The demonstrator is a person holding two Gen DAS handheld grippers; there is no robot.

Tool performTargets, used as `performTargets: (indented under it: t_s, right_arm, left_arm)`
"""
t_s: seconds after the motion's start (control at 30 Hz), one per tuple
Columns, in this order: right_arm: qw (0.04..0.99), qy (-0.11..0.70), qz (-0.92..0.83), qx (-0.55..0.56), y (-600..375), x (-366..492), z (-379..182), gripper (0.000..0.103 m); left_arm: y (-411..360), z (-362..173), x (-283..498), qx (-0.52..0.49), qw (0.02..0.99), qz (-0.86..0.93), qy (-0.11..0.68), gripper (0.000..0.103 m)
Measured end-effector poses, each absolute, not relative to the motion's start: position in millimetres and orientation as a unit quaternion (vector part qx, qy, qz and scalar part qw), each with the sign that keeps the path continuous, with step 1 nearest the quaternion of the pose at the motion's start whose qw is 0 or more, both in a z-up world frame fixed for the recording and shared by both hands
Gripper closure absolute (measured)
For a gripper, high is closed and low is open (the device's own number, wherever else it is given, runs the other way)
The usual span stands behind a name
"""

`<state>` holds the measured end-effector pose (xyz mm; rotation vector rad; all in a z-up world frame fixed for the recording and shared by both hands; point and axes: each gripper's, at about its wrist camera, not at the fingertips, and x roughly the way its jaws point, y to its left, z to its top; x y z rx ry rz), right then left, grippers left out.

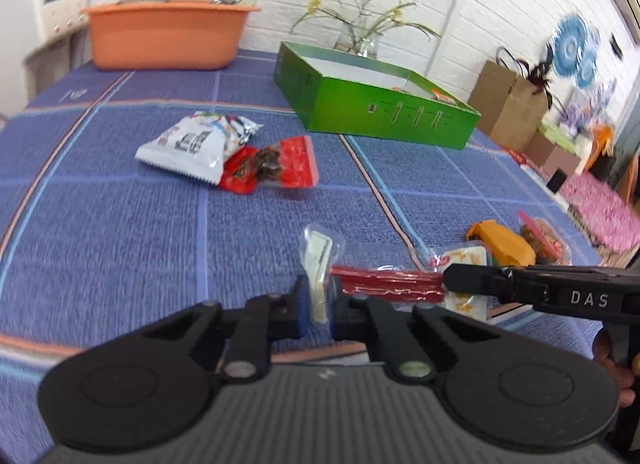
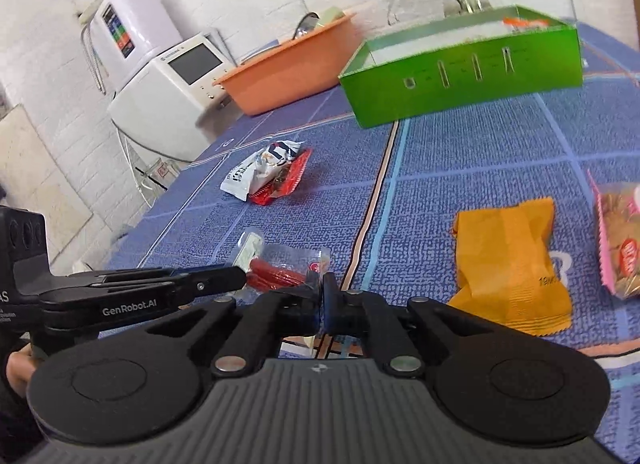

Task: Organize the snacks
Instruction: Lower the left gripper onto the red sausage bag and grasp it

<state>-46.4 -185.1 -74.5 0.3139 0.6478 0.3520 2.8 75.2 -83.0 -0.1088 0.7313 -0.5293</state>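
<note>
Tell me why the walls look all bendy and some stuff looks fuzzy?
Left wrist view: the round lens bows the brick wall and darkens the corners; the paper bags at the right edge are smeared, while the left claw stays sharp. Right wrist view: the wall curves too, and the green box looks slightly blurred.

Tablecloth [image 1: 120, 224]: woven cloth, rough ribbed texture, matt. Green box [image 1: 384, 116]: smooth card w/ slight sheen. Orange tub [image 1: 160, 40] at far edge: matt plastic. White snack bag [image 1: 188, 148] & red packet [image 1: 296, 162]: glossy crinkled film. Clear pouch [image 1: 320, 256]: shiny transparent plastic. Orange packet [image 2: 508, 264]: matt, creased wrapper. Left gripper [image 1: 318, 304] & right gripper [image 2: 322, 300]: matt black plastic, metal pivot pins
</note>
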Motion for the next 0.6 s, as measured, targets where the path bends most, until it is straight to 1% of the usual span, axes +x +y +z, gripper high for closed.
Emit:
performTargets:
  t_s: [0.23, 0.33, 0.53, 0.6]
  right_arm:
    - [0.926, 0.304, 0.197, 0.11, -178.6, -51.5, -67.0, 0.1]
    - [0.932, 0.288, 0.199, 0.09, -175.0, -55.6, -63.7, 0.1]
    - [0.945, 0.253, 0.201, 0.048, -167.3, -61.8, -56.3, 0.1]
    - [0.952, 0.238, 0.189, 0.032, -166.3, -62.2, -53.9, 0.1]
  left_arm:
    - [81.0, -84.5, -29.8, -0.093, 0.913, -0.21, 0.337, 0.103]
    - [75.4, -81.5, -43.4, -0.087, 0.921, -0.196, 0.324, 0.103]
    - [41.7, -71.8, -58.3, -0.01, 0.951, -0.136, 0.276, 0.103]
    - [34.3, -68.8, -55.6, 0.0, 0.954, -0.135, 0.266, 0.103]
